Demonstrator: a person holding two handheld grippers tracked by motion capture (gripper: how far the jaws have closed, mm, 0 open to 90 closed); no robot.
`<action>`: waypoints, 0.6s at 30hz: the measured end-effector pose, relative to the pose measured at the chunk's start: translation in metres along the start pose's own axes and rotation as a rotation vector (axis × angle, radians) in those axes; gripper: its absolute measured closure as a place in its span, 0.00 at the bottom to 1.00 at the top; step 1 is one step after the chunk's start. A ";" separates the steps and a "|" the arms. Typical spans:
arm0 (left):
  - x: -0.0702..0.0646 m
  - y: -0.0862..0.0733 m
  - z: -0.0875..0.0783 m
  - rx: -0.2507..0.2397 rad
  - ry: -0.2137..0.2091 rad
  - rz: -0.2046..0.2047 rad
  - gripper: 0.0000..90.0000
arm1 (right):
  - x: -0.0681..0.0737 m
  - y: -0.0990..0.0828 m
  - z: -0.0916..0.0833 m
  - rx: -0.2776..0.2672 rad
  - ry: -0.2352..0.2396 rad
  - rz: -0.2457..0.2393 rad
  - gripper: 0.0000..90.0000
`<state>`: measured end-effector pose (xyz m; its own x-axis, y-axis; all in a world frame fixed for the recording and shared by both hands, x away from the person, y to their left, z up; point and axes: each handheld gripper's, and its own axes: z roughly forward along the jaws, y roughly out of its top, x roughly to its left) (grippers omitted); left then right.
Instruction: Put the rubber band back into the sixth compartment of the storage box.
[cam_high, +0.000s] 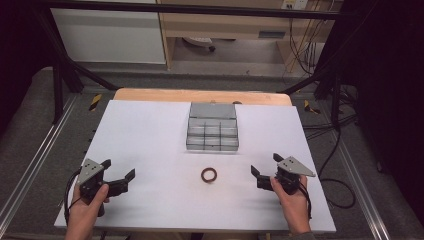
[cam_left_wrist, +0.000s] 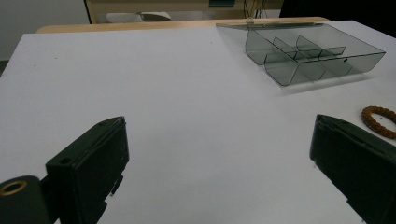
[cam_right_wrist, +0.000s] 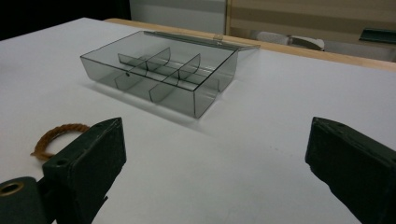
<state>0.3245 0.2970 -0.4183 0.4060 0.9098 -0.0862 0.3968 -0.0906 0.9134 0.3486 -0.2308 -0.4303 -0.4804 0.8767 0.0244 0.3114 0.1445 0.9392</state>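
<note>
Right gripper (cam_high: 266, 169), jaws wide apart and empty, near right on the table (cam_high: 150, 150). Left gripper (cam_high: 119, 171) likewise, near left. Between them, a brown bead bracelet (cam_high: 209, 174), flat, nearer the right gripper, just to its left. Beyond, farther off, an open divided box (cam_high: 212, 127).

Wooden shelf unit (cam_high: 220, 25) beyond table (cam_high: 150, 130)

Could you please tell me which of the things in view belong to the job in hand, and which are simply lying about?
Part of the job:
- bead bracelet, lying on the table between both open grippers
- clear divided box, lid open, beyond the bracelet
- left gripper
- right gripper

Just lying about:
- white table sheet
- cables on the floor
- dark frame posts
</note>
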 end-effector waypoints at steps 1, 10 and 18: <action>0.001 0.000 0.000 0.001 -0.001 -0.001 0.05 | 0.002 0.000 -0.002 0.007 0.000 -0.012 0.06; -0.004 0.003 -0.003 -0.023 -0.021 0.016 0.06 | 0.012 0.006 -0.011 0.044 -0.030 -0.055 0.05; -0.005 0.004 -0.003 -0.025 -0.029 0.028 0.06 | 0.029 0.021 -0.012 0.055 -0.006 -0.050 0.04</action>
<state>0.3213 0.2931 -0.4127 0.4401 0.8951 -0.0714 0.3640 -0.1051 0.9254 0.3311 -0.2084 -0.4061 -0.4913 0.8706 -0.0247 0.3318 0.2133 0.9189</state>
